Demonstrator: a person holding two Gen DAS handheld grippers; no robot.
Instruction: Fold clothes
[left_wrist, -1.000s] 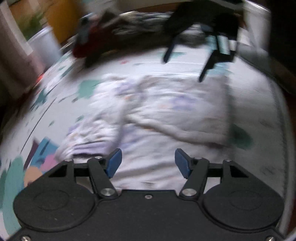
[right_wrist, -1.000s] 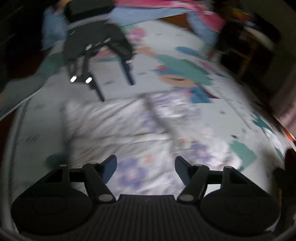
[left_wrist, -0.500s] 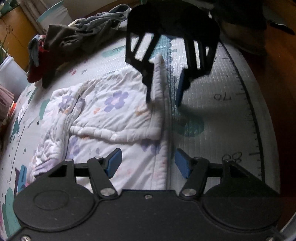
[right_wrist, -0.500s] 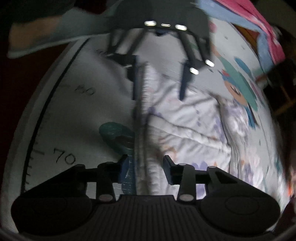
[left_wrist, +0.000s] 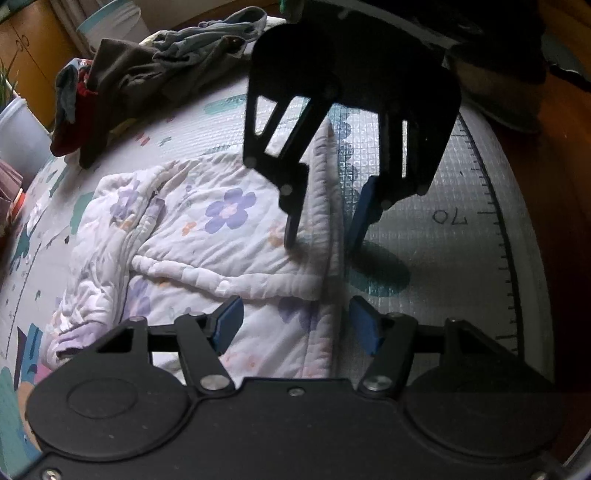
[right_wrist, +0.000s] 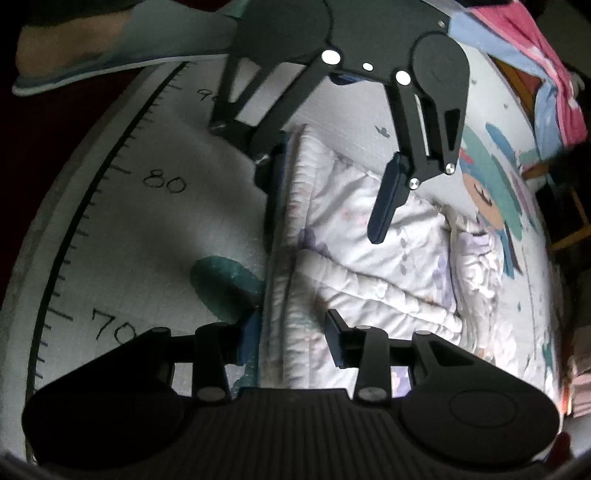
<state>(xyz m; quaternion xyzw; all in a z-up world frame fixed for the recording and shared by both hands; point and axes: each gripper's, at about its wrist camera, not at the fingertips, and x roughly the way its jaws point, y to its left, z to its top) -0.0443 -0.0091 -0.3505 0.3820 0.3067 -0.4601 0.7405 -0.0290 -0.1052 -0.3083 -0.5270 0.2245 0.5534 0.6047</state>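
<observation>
Both grippers have dropped to the quilted floral garment (left_wrist: 229, 236), jaws open, straddling its padded edge, gripping nothing

garment (left_wrist: 229, 236) on mat (left_wrist: 424, 236), clothes pile (left_wrist: 147, 70) behind

White quilted garment (left_wrist: 221, 236) with purple flowers; black, blue-padded tools (left_wrist: 295, 321)

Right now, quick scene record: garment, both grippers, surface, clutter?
garment: white floral quilted garment, partly folded, flat on mat
left gripper: open, straddling the garment's long edge
right gripper: open, straddling the same edge further along
surface: play mat with printed ruler marks
clutter: pile of dark clothes at the mat's far side
</observation>
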